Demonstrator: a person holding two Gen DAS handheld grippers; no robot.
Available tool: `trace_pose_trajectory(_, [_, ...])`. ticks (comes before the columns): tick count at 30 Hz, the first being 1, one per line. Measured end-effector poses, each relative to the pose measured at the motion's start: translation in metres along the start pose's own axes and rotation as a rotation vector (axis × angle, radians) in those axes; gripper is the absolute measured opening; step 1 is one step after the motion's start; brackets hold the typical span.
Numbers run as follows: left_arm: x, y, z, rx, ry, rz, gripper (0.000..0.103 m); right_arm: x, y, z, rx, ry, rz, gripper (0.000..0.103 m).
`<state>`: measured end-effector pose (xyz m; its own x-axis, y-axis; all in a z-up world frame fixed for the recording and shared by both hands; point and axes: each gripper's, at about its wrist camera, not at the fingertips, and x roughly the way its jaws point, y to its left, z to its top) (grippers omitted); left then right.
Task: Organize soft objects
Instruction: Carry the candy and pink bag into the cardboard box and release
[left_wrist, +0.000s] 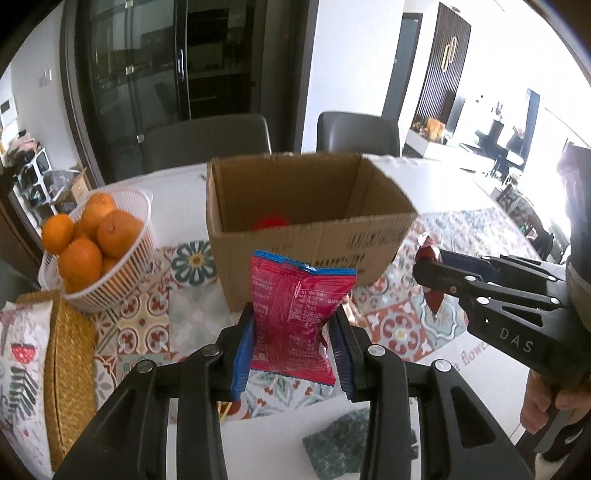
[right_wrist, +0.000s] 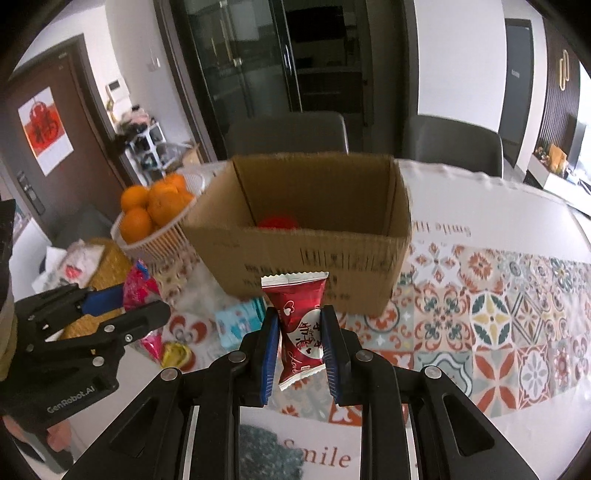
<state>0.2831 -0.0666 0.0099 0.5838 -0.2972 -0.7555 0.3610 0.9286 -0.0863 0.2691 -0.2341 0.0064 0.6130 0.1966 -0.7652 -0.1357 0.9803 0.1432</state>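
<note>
Two grippers hang above the patterned tablecloth (right_wrist: 517, 314), each pinching one packet. The left gripper (left_wrist: 291, 343) clamps a pink snack bag (left_wrist: 295, 314) between its blue pads; the right gripper (right_wrist: 300, 347) is pressed tight on a dark red candy wrapper (right_wrist: 299, 332). Below, a green speckled thing (left_wrist: 332, 446) is half hidden by the fingers. Beyond stands one open cardboard box (left_wrist: 306, 236), with one red object (right_wrist: 277, 222) inside, mostly hidden by its wall. One white basket (left_wrist: 122, 273) holds oranges (left_wrist: 79, 262), about six showing. Two grey chairs (left_wrist: 207, 142) stand behind.
</note>
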Motion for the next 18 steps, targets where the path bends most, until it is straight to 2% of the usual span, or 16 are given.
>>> trace_pose_trajectory(7, [-0.010, 0.000, 0.025, 0.004, -0.048, -0.005, 0.038, -0.015, 0.003, 0.020, 0.007, -0.072, 0.017, 0.024])
trace_pose_trajectory(18, [-0.010, 0.005, 0.070, -0.004, -0.086, -0.007, 0.038, -0.018, 0.002, 0.061, 0.013, -0.119, 0.033, 0.024])
